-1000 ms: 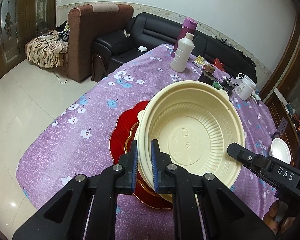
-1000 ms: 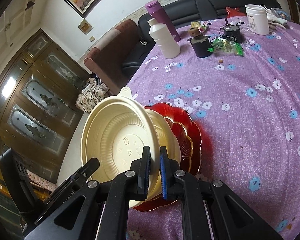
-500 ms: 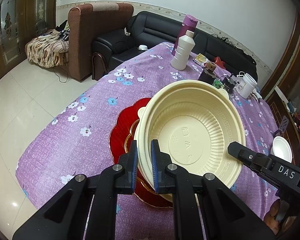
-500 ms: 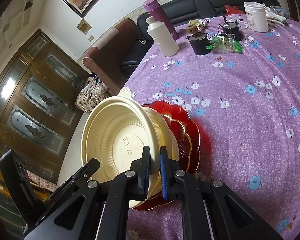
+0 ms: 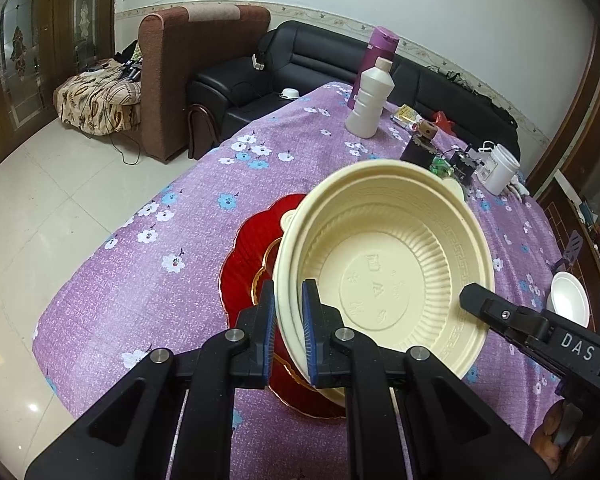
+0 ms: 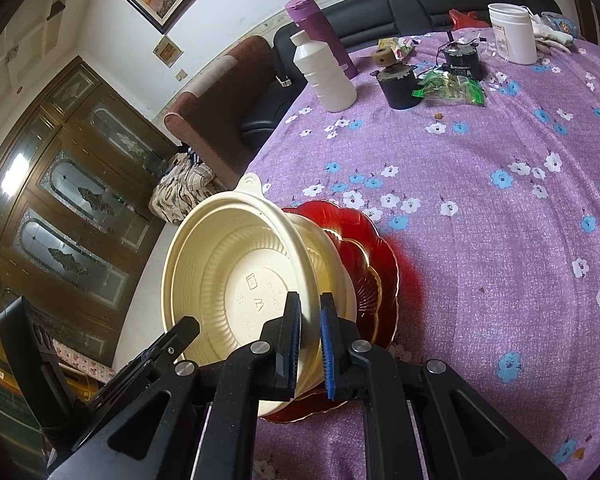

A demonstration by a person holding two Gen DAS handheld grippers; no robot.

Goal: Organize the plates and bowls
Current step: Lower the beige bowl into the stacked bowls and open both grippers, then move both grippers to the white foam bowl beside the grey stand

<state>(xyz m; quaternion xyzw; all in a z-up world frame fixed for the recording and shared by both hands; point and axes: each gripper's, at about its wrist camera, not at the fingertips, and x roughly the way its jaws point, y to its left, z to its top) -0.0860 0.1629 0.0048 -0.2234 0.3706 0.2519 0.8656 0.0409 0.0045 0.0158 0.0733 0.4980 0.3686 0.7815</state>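
A cream plastic bowl point(image 5: 384, 268) is held tilted above the red scalloped plates point(image 5: 248, 248) on the purple flowered tablecloth. My left gripper point(image 5: 288, 332) is shut on the bowl's near-left rim. My right gripper point(image 6: 310, 334) is shut on the opposite rim of the same bowl point(image 6: 236, 280). A second cream bowl point(image 6: 328, 264) sits under it on the red plates point(image 6: 376, 268). The right gripper's finger shows at the lower right of the left wrist view point(image 5: 512, 316).
A small white bowl point(image 5: 568, 298) lies at the table's right edge. At the far end stand a white bottle point(image 5: 370, 100), a purple flask point(image 5: 374, 56), a black pot point(image 6: 398, 84), green wrappers point(image 6: 448, 88) and a white tub point(image 6: 514, 32). The table edge drops to the floor on the left.
The cream bowl has tilted and lifted slightly in both grippers. Both grips are unchanged.
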